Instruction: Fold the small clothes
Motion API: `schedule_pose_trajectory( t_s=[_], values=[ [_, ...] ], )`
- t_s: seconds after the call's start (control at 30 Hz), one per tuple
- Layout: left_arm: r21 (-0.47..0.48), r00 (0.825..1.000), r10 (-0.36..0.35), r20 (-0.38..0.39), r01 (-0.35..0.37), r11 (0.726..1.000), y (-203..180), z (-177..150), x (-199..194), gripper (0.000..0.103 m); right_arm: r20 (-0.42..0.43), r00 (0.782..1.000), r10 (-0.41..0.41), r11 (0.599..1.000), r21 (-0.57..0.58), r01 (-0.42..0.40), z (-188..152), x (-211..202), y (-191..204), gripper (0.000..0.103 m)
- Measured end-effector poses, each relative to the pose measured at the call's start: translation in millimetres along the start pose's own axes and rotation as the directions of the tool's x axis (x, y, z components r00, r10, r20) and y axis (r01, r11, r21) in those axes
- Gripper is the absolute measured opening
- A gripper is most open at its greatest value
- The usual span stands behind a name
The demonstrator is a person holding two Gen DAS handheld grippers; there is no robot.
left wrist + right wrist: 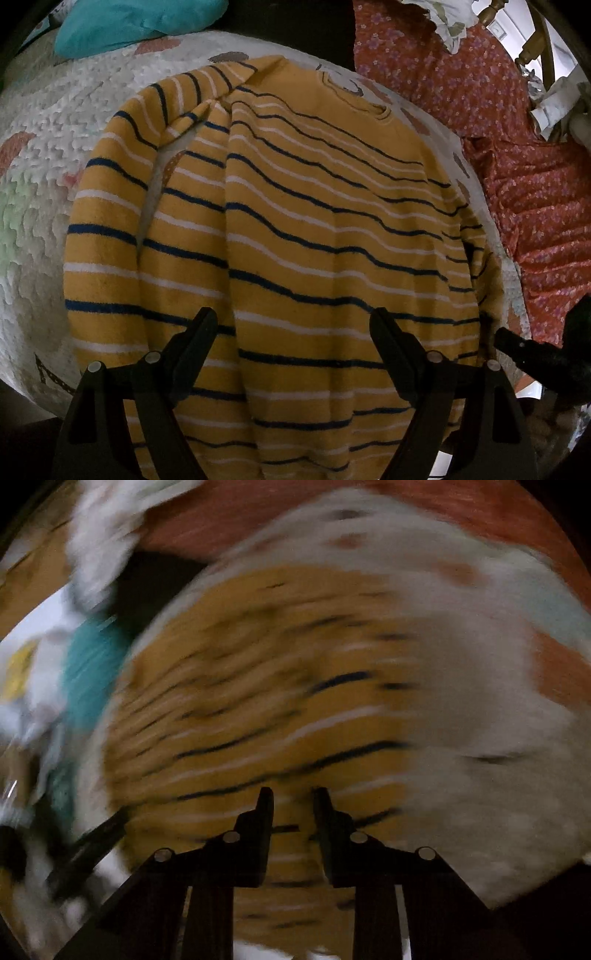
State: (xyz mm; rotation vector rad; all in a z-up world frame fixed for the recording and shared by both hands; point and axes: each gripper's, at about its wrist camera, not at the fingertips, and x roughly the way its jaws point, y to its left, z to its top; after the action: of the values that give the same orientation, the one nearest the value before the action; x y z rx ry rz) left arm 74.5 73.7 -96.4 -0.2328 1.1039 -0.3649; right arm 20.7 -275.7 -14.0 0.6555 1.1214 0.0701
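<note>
Left hand-held gripper (291,321) gapes above striped sweater (295,221); right hand-held gripper (293,797) narrowed, grasping nothing.

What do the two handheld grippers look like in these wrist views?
Both the left gripper and the right gripper are matte black, with two angular tapered fingers on hinged linkage bars. Round silver pivot pins mark the joints. No cables, markings, sleeves or hands show.

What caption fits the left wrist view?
Open left gripper above a striped yellow sweater on a quilted bedspread.
</note>
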Motion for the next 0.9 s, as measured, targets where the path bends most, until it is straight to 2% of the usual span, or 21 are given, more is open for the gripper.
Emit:
schedule_pose_trajectory(
  t_s=[0.07,0.1,0.17,0.23,0.27,0.3,0.33,0.43,0.53,0.63,0.67,0.7,0.73,0.77,0.8,0.83,0.9],
  values=[
    [-0.011,1.0,-0.001,-0.001,0.001,1.0,3,0,-1,0.084,-0.093,0.987,0.129,0.987,-0.088,-0.137,-4,8,28,0.025],
    [-0.018,1.0,-0.003,-0.001,0.003,1.0,5,0,-2,0.084,-0.108,0.979,0.173,0.972,-0.141,-0.187,-4,4,44,0.025],
    [-0.035,1.0,-0.012,-0.001,0.012,0.999,9,0,-4,0.084,-0.057,0.983,0.177,0.964,-0.189,-0.185,0,-13,50,0.025],
    [-0.063,0.999,-0.034,-0.004,0.034,0.997,15,1,-4,0.084,0.025,0.993,0.119,0.983,-0.147,-0.114,7,-31,33,0.027],
    [-0.072,0.999,-0.041,-0.006,0.04,0.997,16,2,-4,0.084,0.06,0.998,0.018,0.995,-0.102,-0.012,11,-36,17,0.028],
    [-0.082,0.999,-0.047,-0.009,0.046,0.996,18,3,-3,0.084,0.075,0.994,-0.08,0.994,-0.074,0.085,13,-38,5,0.031],
    [-0.088,0.999,-0.052,-0.01,0.051,0.995,19,4,-3,0.084,0.074,0.98,-0.186,0.981,-0.048,0.19,13,-36,-11,0.031],
    [-0.077,0.999,-0.051,-0.008,0.05,0.996,16,3,-3,0.084,0.021,0.971,-0.238,0.971,-0.002,0.238,1,-18,-32,0.031],
    [-0.057,0.999,-0.037,-0.012,0.036,0.998,11,1,-1,0.084,0.009,0.954,-0.3,0.954,-0.007,0.3,-7,3,-35,0.039],
    [-0.036,1.0,-0.017,-0.016,0.017,0.999,8,-2,0,0.084,-0.019,0.951,-0.309,0.951,0.013,0.309,-14,26,-39,0.044],
    [-0.032,1.0,-0.013,-0.016,0.012,0.999,7,-2,0,0.084,-0.011,0.944,-0.329,0.944,0.0,0.329,-13,25,-38,0.041],
    [-0.028,1.0,-0.006,-0.015,0.006,1.0,6,-2,1,0.084,-0.011,0.941,-0.339,0.941,-0.025,0.338,-15,26,-33,0.017],
    [-0.027,1.0,-0.004,-0.014,0.004,1.0,6,-2,1,0.084,-0.034,0.951,-0.308,0.951,-0.042,0.307,-12,26,-31,0.007],
    [-0.027,1.0,-0.004,-0.014,0.003,1.0,6,-2,0,0.084,-0.046,0.956,-0.289,0.957,-0.036,0.287,-7,22,-31,0.006],
    [-0.027,1.0,-0.004,-0.015,0.004,1.0,6,-2,0,0.084,-0.041,0.952,-0.303,0.953,-0.048,0.301,0,14,-31,0.006],
    [-0.028,1.0,-0.005,-0.014,0.005,1.0,6,-2,0,0.084,-0.007,0.931,-0.365,0.927,-0.101,0.362,12,0,-29,0.006],
    [-0.034,1.0,-0.011,-0.015,0.011,0.999,5,-2,1,0.084,0.074,0.861,-0.503,0.846,-0.161,0.508,36,-25,-31,0.005]
  ],
)
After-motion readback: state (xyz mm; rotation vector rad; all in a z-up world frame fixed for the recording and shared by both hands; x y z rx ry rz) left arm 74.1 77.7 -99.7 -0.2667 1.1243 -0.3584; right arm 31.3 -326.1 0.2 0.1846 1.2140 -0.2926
